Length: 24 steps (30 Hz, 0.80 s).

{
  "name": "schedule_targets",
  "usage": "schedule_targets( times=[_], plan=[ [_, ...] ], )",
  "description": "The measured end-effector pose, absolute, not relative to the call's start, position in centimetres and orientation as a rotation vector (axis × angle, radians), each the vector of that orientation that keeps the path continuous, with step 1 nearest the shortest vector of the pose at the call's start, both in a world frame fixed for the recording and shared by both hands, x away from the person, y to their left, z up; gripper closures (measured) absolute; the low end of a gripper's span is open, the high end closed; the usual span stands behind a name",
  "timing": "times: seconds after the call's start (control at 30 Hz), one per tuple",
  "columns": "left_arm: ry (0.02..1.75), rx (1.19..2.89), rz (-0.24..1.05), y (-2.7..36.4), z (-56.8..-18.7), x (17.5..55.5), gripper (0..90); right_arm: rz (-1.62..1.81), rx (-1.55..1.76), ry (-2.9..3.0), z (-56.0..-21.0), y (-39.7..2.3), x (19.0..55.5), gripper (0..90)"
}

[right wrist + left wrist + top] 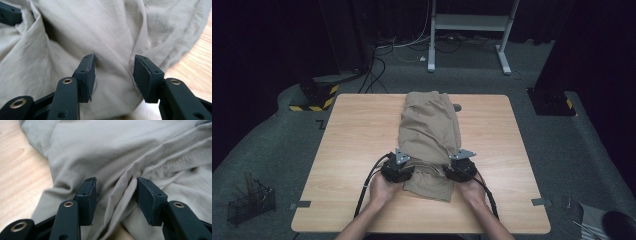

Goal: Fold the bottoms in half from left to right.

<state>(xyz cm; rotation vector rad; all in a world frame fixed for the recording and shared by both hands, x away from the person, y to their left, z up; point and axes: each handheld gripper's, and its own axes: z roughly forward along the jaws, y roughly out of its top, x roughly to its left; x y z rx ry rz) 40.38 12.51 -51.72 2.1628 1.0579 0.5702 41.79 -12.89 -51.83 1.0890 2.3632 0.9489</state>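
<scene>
Khaki trousers (429, 130) lie lengthwise down the middle of the wooden table (357, 130), folded narrow, with the near end bunched. My left gripper (407, 162) rests on the left side of that near end, and my right gripper (456, 164) on the right side. In the left gripper view the jaws (116, 183) stand apart over a raised crease of the cloth (125, 152), with the right pad (147, 200) beside the fold. The right gripper view shows its jaws (114, 61) apart too, with a smooth bulge of the fabric (87, 27) between them. Neither pair squeezes the cloth.
A small dark round thing (457, 107) sits on the table by the trousers' far right edge. On the floor are a wire basket (249, 202) at the left, a yellow-and-black striped base (314, 95), loose cables (377, 65) and a white frame (469, 22) behind.
</scene>
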Motion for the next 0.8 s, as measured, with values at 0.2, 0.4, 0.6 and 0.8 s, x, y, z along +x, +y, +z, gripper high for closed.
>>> schedule_targets(
  times=[0.2, 0.4, 0.6, 0.8],
  plan=[
    [1.121, 2.095, 0.541, 12.7, -52.1, 43.7, 50.4, 0.974, 1.154, 2.324, -52.0, -12.5, 45.7, 51.6],
    [1.115, 2.083, 0.532, 13.1, -51.4, 42.8, 49.6, 0.932, 1.185, 2.331, -51.6, -12.8, 46.4, 49.3],
    [1.083, 2.016, 0.541, 15.6, -48.9, 38.8, 46.6, 1.143, 1.142, 2.244, -48.9, -14.8, 42.2, 53.3],
    [1.117, 2.073, 0.586, 16.7, -49.8, 37.3, 40.5, 1.192, 0.971, 2.399, -48.2, -12.7, 39.5, 53.9]
  ],
)
